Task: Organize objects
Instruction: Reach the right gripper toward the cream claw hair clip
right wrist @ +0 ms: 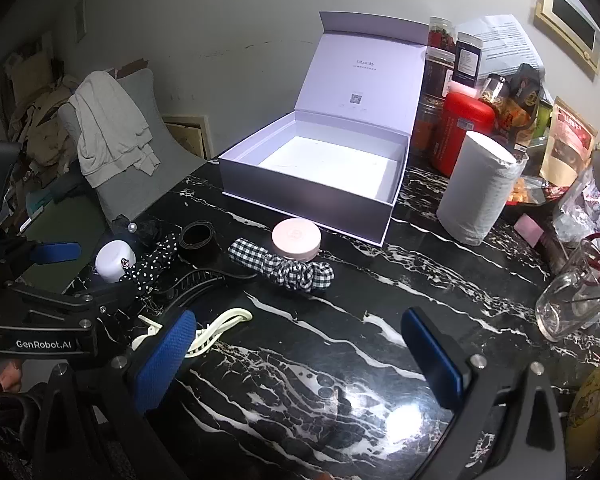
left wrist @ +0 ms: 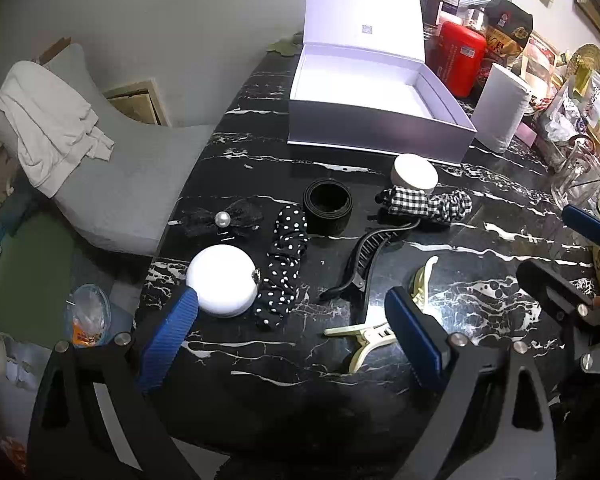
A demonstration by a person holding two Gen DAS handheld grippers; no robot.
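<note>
**Hair accessories spread before an open white box**

Black marble with white veining forms the desk point(right wrist: 340, 344), which stands against a pale wall. Off its left edge sits a grey chair point(right wrist: 140, 148) with a light garment point(right wrist: 108, 128) draped over the back. Along the right edge of the desk crowd jars, a red canister point(right wrist: 462, 136), a roll of paper towel point(right wrist: 480, 188), snack bags and a clear glass jug point(right wrist: 576, 300).

Near the far edge stands one white box point(right wrist: 312, 196), its hinged lid upright and its inside bare. In front of it, across the middle of the desk, lie the loose items: two round compacts, one pink point(right wrist: 296, 238) just beside the box and one white point(left wrist: 222, 280) toward the left edge; two scrunchies, one black-and-white gingham point(right wrist: 284, 266) touching the pink compact, one black with white polka dots point(left wrist: 284, 264) beside the white compact; one black coiled band point(left wrist: 328, 204); one black lace bow with a pearl point(left wrist: 220, 220); and two hair claws, one black point(left wrist: 364, 256) and one cream point(left wrist: 380, 328), nearest the front edge.

The left hand-held gripper point(left wrist: 292, 340) hangs above the front of the desk with its blue pads spread wide, nothing between them but the desk and part of the cream claw below. The right hand-held gripper point(right wrist: 300, 356) is likewise wide apart over bare marble, holding nothing.
</note>
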